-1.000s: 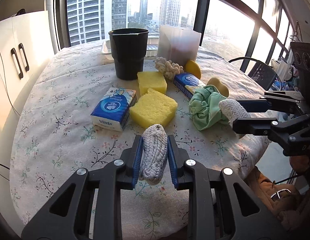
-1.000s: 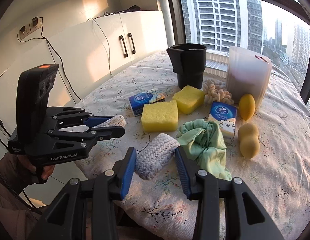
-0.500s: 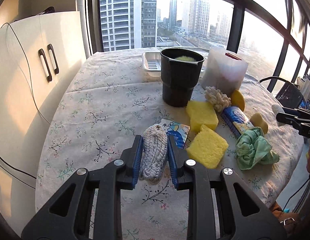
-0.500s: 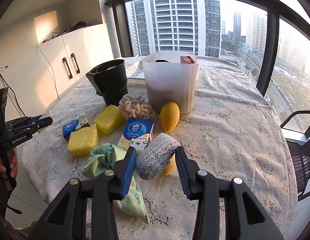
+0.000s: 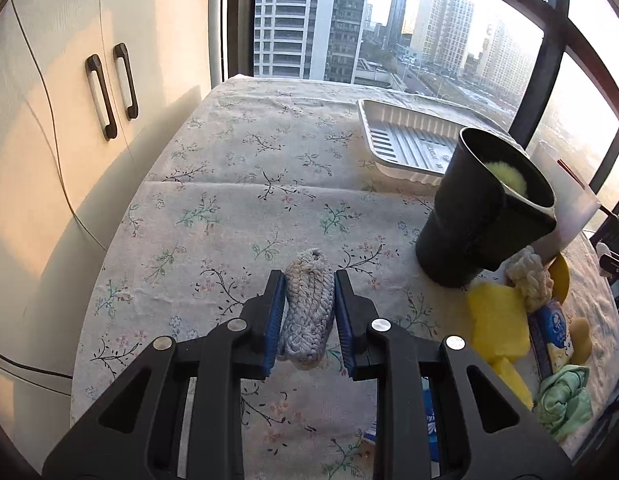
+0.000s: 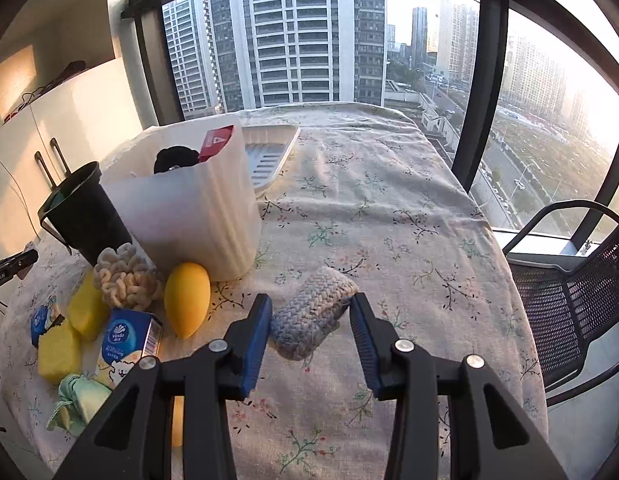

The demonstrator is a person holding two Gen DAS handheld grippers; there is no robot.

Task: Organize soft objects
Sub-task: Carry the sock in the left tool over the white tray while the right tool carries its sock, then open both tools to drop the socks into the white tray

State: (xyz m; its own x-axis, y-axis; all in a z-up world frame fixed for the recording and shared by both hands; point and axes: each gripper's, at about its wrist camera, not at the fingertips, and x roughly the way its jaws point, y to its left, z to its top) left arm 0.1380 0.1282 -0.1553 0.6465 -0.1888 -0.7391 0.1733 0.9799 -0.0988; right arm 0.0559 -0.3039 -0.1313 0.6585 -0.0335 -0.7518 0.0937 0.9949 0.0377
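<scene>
Round table, floral cloth (image 5: 237, 184); on it: black cup (image 5: 477, 216), white tray (image 5: 405, 140), white bin (image 6: 197, 216), sponges (image 5: 495, 316).

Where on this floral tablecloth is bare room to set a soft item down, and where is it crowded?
Left wrist view: bare floral tablecloth between the white cabinet and the black plastic cup. Right wrist view: bare cloth right of the white ribbed bin, towards the black mesh chair. Crowded: the yellow sponges and blue tissue pack before the cup.

A matt floral cloth (image 5: 245, 184) is spread over the surface. Coarse braided yarn forms each knitted roll (image 5: 307, 308); the ribbed tray (image 5: 409, 140) is seemingly glossy plastic, the sponges (image 6: 59, 350) porous foam.
</scene>
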